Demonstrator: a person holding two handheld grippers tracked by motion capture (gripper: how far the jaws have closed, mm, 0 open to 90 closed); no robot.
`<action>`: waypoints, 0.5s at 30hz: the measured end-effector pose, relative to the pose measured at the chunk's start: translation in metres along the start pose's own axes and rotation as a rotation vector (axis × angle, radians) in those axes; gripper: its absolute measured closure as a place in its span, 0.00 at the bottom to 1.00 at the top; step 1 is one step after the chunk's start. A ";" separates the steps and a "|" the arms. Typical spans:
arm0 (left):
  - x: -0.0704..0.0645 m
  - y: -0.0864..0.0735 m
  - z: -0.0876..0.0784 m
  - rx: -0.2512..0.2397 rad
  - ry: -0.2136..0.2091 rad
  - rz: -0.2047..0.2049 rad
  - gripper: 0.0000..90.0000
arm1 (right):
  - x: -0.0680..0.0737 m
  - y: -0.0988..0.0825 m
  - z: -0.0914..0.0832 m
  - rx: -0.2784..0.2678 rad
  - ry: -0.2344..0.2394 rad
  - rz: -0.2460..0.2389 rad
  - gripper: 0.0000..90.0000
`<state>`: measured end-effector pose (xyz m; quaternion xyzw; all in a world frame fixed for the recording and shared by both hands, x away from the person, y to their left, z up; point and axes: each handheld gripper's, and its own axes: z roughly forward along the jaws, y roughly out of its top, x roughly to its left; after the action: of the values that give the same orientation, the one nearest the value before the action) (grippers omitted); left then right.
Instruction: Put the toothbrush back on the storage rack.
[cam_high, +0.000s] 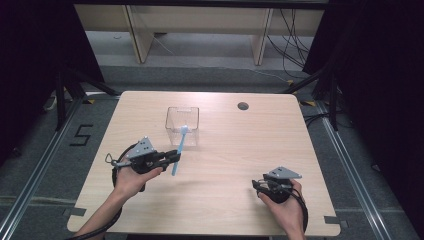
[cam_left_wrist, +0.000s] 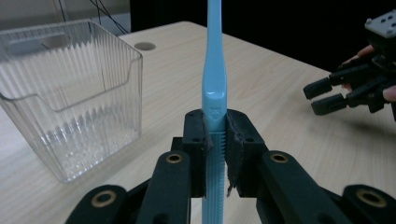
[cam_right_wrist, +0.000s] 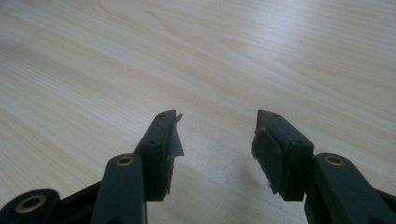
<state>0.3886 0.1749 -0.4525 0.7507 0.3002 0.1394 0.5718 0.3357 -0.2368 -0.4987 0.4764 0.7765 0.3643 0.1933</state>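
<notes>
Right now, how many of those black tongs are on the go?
2. The left tongs grip a blue toothbrush near the clear box; the right tongs hang open over the table's near right part.

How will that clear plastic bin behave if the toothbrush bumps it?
The clear bin looks thin-walled and empty, so probably light and apt to slide on the smooth table. Its broad flat base suggests sliding before tipping. The toothbrush looks stiff.

Clear bin (cam_high: 182, 125) just beyond toothbrush (cam_high: 178, 152)

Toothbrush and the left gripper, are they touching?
Touching. The left gripper view shows the left gripper with both pads pressed on the blue toothbrush handle, no gap.
</notes>
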 end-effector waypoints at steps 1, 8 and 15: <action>0.002 0.001 0.000 -0.025 -0.002 0.002 0.87 | -0.001 -0.001 0.002 -0.025 -0.003 -0.021 0.55; 0.006 0.007 -0.004 -0.115 0.024 0.015 0.87 | 0.000 -0.003 0.001 -0.082 0.005 -0.047 0.55; 0.008 0.012 -0.009 -0.153 0.020 0.024 0.87 | 0.004 -0.004 -0.003 -0.132 -0.005 -0.039 0.55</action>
<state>0.3932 0.1847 -0.4399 0.7069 0.2850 0.1764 0.6228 0.3298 -0.2355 -0.4995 0.4483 0.7595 0.4095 0.2334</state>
